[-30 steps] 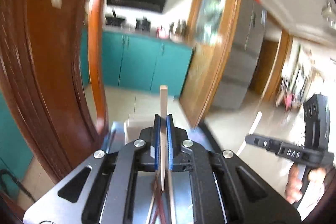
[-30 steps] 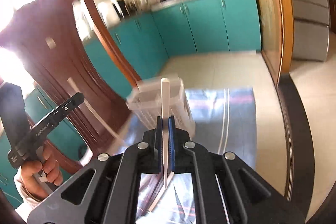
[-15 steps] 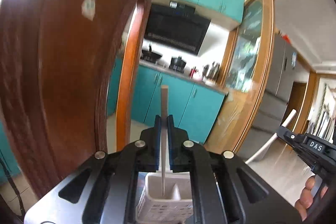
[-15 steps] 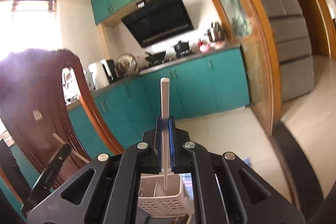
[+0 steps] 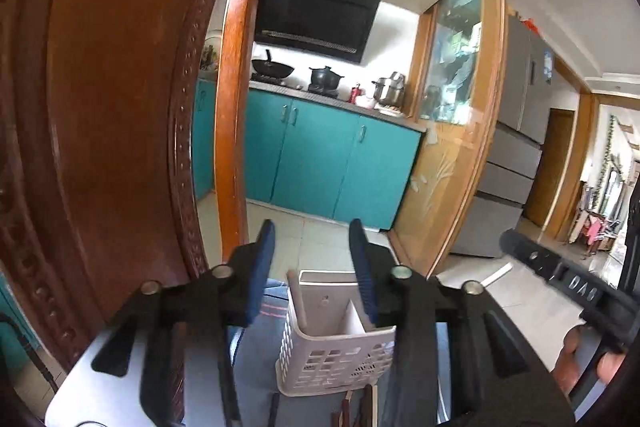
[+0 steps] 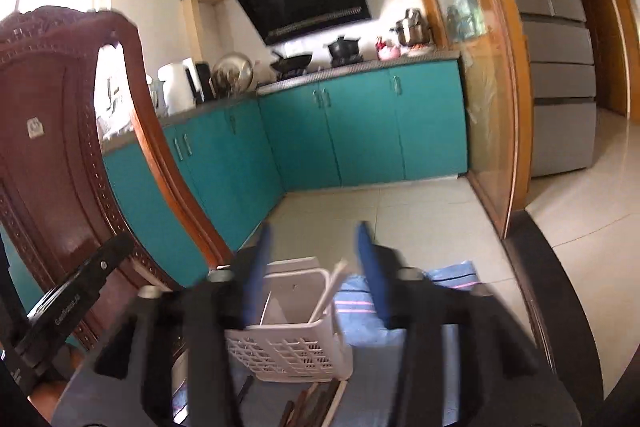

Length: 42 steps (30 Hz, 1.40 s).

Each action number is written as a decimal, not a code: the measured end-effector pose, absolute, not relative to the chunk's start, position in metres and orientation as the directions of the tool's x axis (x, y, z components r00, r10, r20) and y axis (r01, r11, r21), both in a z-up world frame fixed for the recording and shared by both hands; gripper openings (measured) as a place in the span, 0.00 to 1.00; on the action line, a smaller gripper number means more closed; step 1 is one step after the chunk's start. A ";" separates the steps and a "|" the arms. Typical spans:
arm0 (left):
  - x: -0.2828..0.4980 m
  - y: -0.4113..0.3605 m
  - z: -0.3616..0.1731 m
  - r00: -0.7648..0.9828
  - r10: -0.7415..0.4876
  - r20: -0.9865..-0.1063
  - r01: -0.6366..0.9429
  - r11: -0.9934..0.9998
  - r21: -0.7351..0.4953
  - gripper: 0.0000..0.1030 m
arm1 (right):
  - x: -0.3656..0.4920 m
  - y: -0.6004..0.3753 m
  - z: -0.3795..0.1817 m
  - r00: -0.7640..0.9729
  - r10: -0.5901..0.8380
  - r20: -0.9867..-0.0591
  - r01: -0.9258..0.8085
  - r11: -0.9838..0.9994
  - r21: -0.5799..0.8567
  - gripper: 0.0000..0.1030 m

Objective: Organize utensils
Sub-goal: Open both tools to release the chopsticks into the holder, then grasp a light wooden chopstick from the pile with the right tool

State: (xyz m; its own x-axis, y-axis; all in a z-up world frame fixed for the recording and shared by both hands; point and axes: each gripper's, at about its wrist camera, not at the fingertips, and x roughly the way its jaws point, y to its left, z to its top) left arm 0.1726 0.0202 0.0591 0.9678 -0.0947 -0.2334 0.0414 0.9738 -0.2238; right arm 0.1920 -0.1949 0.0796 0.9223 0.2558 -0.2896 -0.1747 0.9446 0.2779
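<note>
While both sets of jaws are opening with nothing between them, we log the left gripper [image 5: 312, 267] and right gripper [image 6: 316, 267] poised above the basket [image 6: 288, 339].

Risk, as we judge it: the slanting chopstick [image 6: 330, 293] leans over the rim and could tip out; a gripper dropping lower could knock the light basket along the cloth [image 6: 440, 287].

Count: one basket, two compartments; two pale chopsticks inside, the second [image 6: 266, 307] leftward; several dark utensils [image 6: 316, 405] lying before it, number unclear; one chair [image 5: 120, 107] alongside.
</note>
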 end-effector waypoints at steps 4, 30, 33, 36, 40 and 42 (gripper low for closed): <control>0.160 0.016 0.054 0.960 -0.122 -0.251 0.085 0.985 -0.153 0.38 | 0.166 -0.229 0.071 0.941 0.221 -0.257 -0.131 0.936 0.327 0.46; 0.192 0.008 -0.079 0.611 -0.154 -0.776 0.128 0.987 -0.096 0.38 | 0.224 -0.136 -0.118 0.370 0.243 -0.897 -0.189 0.965 0.183 0.14; 0.193 0.004 -0.086 0.584 -0.163 -0.795 0.141 0.985 -0.098 0.39 | 0.222 -0.154 -0.115 0.378 0.225 -0.898 -0.152 0.972 0.179 0.12; 0.198 0.000 -0.093 0.556 -0.170 -0.814 0.143 0.984 -0.108 0.39 | 0.223 -0.175 -0.113 0.375 0.264 -0.889 -0.099 0.965 0.245 0.12; 0.200 -0.005 -0.099 0.534 -0.169 -0.828 0.148 0.983 -0.105 0.39 | 0.225 -0.193 -0.109 0.382 0.370 -0.847 -0.093 0.927 0.363 0.12; 0.202 -0.009 -0.102 0.531 -0.172 -0.829 0.152 0.983 -0.107 0.40 | 0.227 -0.196 -0.101 0.391 0.436 -0.811 -0.110 0.897 0.429 0.12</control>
